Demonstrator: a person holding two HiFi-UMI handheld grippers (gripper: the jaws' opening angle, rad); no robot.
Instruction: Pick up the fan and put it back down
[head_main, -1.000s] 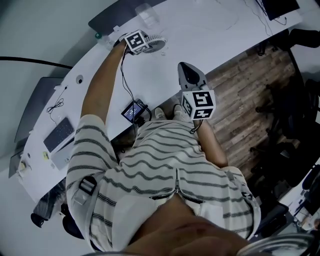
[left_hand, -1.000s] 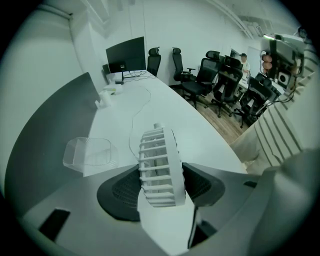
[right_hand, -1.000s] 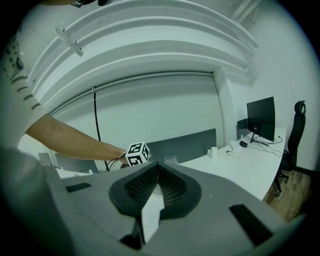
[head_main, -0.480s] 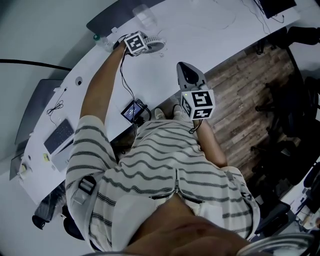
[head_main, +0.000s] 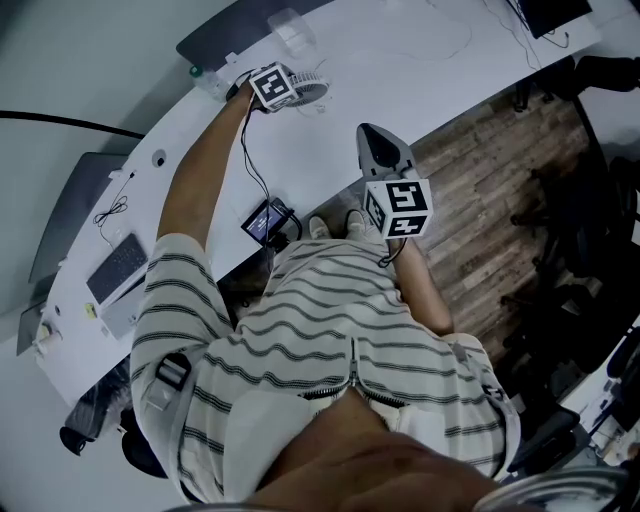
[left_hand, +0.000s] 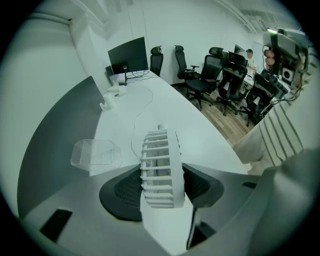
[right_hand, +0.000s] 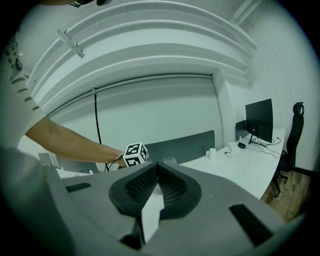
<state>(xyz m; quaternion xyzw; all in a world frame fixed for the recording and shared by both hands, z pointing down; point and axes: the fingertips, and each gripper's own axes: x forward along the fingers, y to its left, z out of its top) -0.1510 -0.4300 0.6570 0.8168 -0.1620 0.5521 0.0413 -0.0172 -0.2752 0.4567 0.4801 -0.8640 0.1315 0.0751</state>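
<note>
left gripper (head_main: 298, 90) had just closed on the white desk fan (left_hand: 160, 165) by the desk's (head_main: 430, 60) far edge. edge-on grip on the grille — it could twist and slip out. right gripper (head_main: 372, 140) idle, jaws together.

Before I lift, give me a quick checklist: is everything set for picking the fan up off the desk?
1. Fan between the jaws: ok. The fan stands upright, edge-on, between them.
2. Grip: ok, it seems. The left gripper has just been closing its jaws, and the pads look seated on both sides of the fan.
3. Room around it: ok. The clear tray lies apart, left of the fan in the left gripper view.
4. Cable: cannot tell. A white cable runs over the desk behind the fan; whether it is plugged in is hidden.
5. Right gripper: ok. Shut, empty, well away from the fan.
</note>
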